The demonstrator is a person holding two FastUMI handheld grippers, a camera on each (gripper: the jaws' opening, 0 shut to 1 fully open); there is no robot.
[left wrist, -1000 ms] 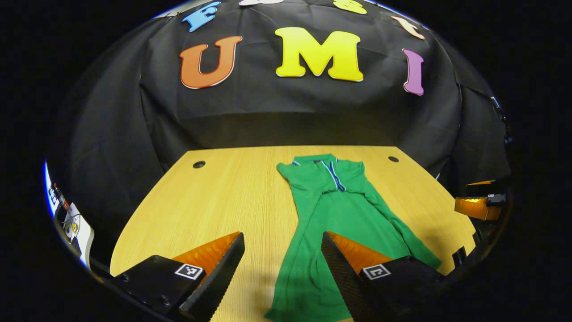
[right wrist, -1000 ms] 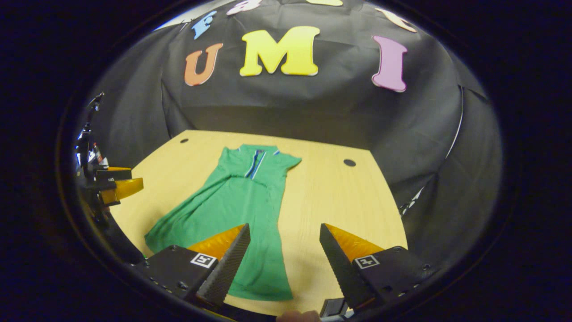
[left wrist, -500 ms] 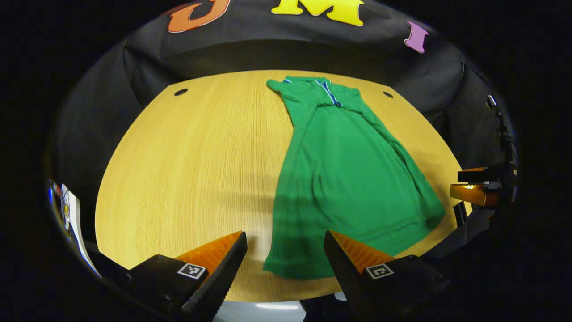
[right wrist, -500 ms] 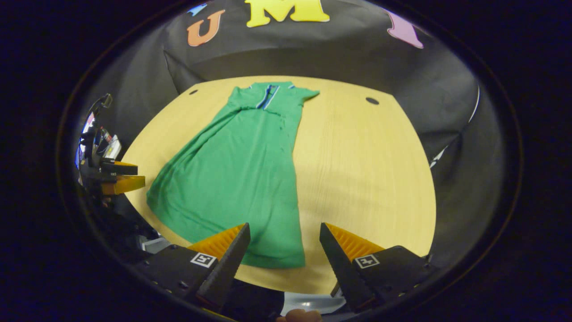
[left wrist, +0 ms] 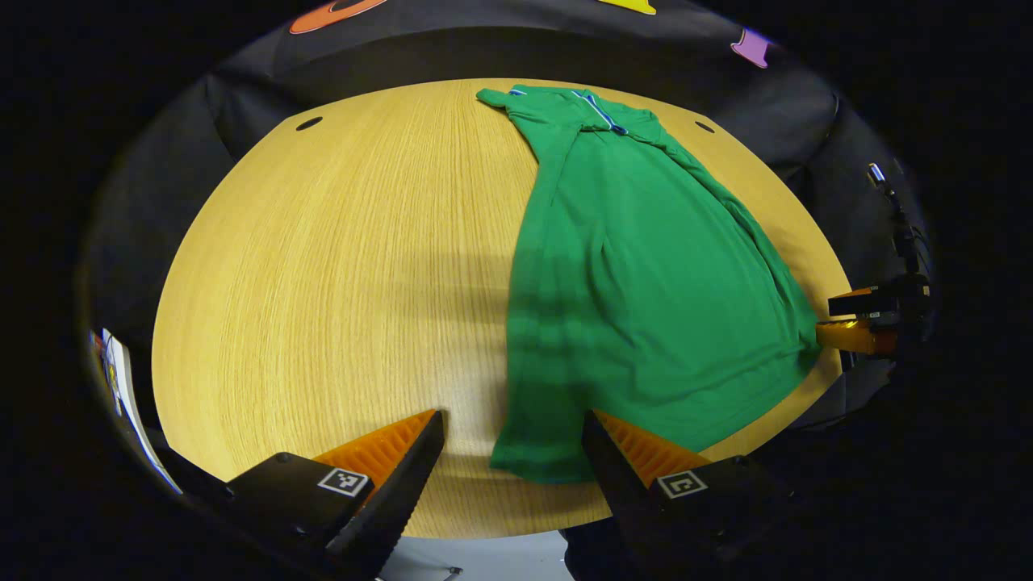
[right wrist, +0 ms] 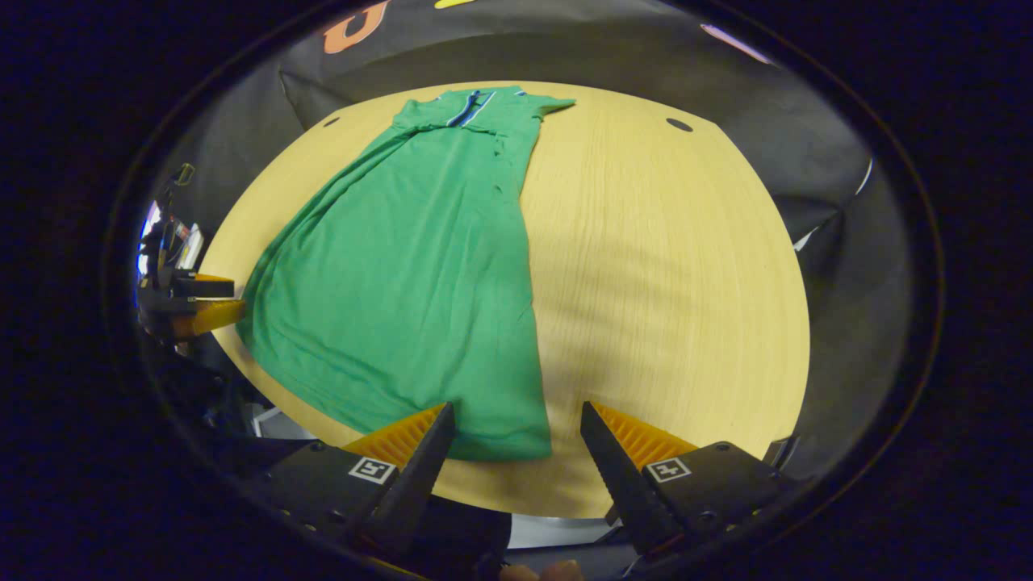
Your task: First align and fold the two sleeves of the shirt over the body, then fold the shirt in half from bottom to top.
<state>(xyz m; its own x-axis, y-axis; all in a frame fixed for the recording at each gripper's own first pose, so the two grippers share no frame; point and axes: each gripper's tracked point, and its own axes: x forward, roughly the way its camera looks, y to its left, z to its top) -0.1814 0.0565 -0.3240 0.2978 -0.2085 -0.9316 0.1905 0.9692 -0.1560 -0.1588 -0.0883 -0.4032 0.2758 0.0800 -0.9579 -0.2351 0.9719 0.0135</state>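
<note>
Both cameras have tipped down since 1 second ago, so our open, empty left gripper [left wrist: 510,452] and right gripper [right wrist: 516,444] now flank the green polo shirt's [left wrist: 637,266] near hem corners, collar far away on the wooden table [left wrist: 339,266].

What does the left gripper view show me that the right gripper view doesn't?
Left gripper view: the left tongs open, straddling the near hem's left corner, with the right tongs beside the shirt's right edge. Right gripper view: the right tongs open at the hem's right corner, and fingertips of a hand at the bottom. Both: the green shirt lying flat on the wooden table, collar far, hem near.
</note>
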